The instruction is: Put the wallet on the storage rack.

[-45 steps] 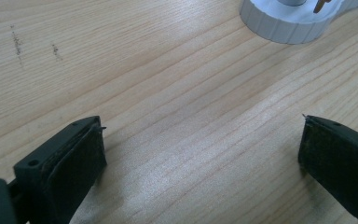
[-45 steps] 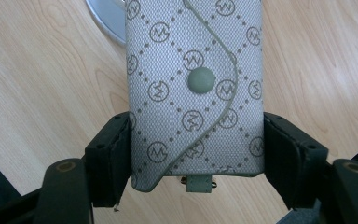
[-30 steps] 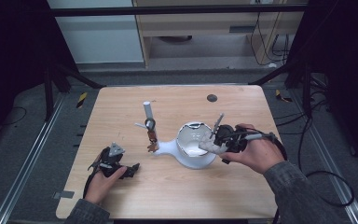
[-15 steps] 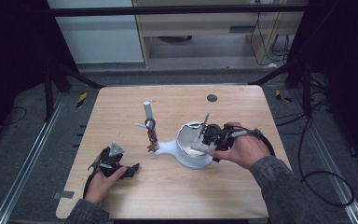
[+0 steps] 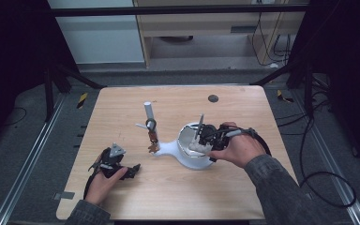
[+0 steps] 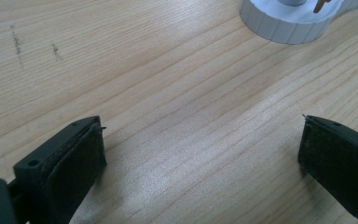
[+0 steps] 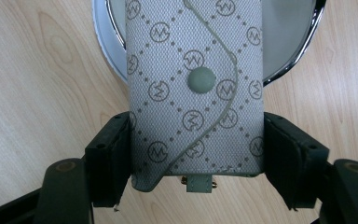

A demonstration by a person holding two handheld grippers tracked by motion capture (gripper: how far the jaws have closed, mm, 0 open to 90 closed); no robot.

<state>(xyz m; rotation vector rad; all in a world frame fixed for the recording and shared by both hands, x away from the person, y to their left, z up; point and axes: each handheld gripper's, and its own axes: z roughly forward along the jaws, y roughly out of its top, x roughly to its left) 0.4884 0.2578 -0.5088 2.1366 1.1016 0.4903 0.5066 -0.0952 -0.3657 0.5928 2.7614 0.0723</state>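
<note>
A grey monogram-patterned fabric key pouch with a snap button is clamped in the right tongs over the chrome-rimmed white dish at the desk's four o'clock, while the left tongs are held apart at seven o'clock; the pouch could be dropped outside the rim if released early.

Bright tabletop, dark surroundings, soft focus

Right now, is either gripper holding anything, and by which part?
The right gripper holds a grey patterned pouch by its two long sides near the tab end, over the white dish. The left gripper is open, holding nothing.
</note>
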